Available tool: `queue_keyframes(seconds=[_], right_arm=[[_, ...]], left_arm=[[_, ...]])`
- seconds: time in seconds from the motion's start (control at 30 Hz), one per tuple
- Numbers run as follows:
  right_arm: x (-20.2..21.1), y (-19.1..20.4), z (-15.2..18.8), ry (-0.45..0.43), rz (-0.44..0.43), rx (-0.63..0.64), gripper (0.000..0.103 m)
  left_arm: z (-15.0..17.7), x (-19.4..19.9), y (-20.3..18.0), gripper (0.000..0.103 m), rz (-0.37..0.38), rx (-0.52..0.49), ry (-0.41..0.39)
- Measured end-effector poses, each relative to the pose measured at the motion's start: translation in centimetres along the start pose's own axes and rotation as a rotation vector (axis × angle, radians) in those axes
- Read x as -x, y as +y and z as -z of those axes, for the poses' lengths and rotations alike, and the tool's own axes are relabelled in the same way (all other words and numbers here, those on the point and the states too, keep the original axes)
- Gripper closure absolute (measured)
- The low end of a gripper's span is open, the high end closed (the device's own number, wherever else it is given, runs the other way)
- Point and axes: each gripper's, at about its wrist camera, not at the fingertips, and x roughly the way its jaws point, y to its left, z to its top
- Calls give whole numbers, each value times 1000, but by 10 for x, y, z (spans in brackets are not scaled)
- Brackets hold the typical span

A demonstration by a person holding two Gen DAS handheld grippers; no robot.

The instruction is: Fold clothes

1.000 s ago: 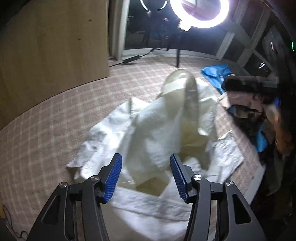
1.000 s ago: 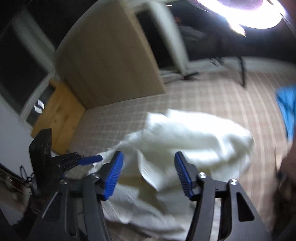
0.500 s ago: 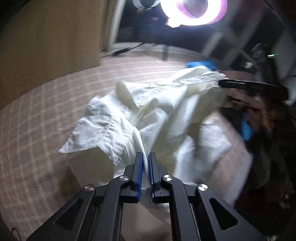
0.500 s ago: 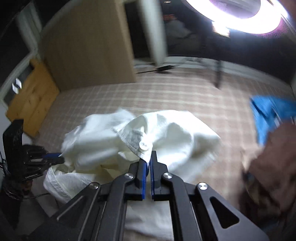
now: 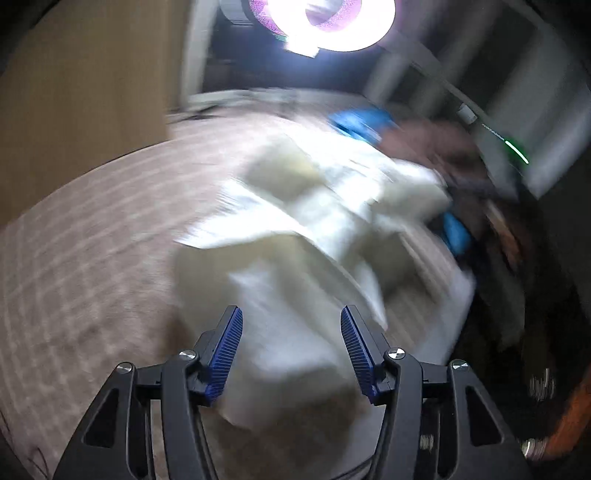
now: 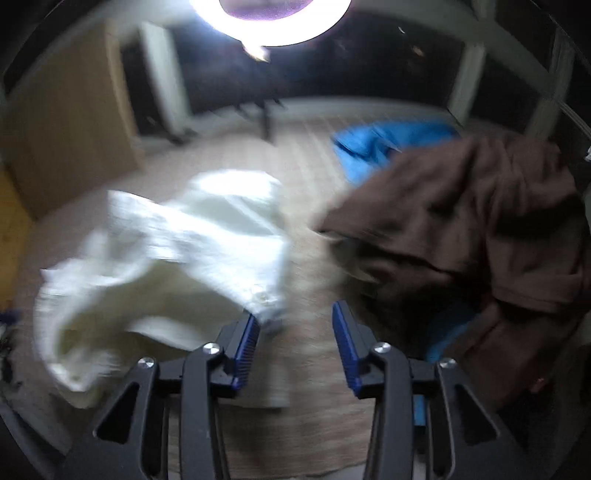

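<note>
A crumpled white shirt (image 5: 306, 236) lies on the checked tan cloth (image 5: 85, 258), blurred by motion. My left gripper (image 5: 291, 336) hovers over its near part; its jaws are opening and the pads do not press the fabric. In the right wrist view the white shirt (image 6: 177, 251) lies to the left, a buttoned corner just off the left blue pad. My right gripper (image 6: 295, 332) is opening too, and only the tan cloth shows between its fingers.
A brown garment (image 6: 480, 229) heaps at the right, with a blue one (image 6: 380, 144) behind it. A lit ring lamp (image 6: 273, 18) on a stand is at the far side, and a wooden panel (image 5: 81, 81) rises at the left.
Both grippers shut on the white shirt half a second ago and have since let go, with the jaws apart again. The right one has swung right toward the brown garment.
</note>
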Motion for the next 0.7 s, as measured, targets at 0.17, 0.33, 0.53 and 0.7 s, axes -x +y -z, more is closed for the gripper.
queue_keyframes(seconds=[0.17, 0.33, 0.53, 0.7], right_arm=[[-24, 58, -7, 99, -259, -37, 61], [-65, 71, -17, 192, -303, -126, 61], [-102, 63, -38, 163, -303, -232, 63], [-91, 70, -54, 115, -264, -69, 99]], left_arm=[[-24, -28, 26, 49, 148, 213, -2], [-38, -55, 14, 48, 106, 212, 67], [-66, -71, 8, 52, -59, 151, 28], [-71, -72, 2, 102, -66, 80, 12]])
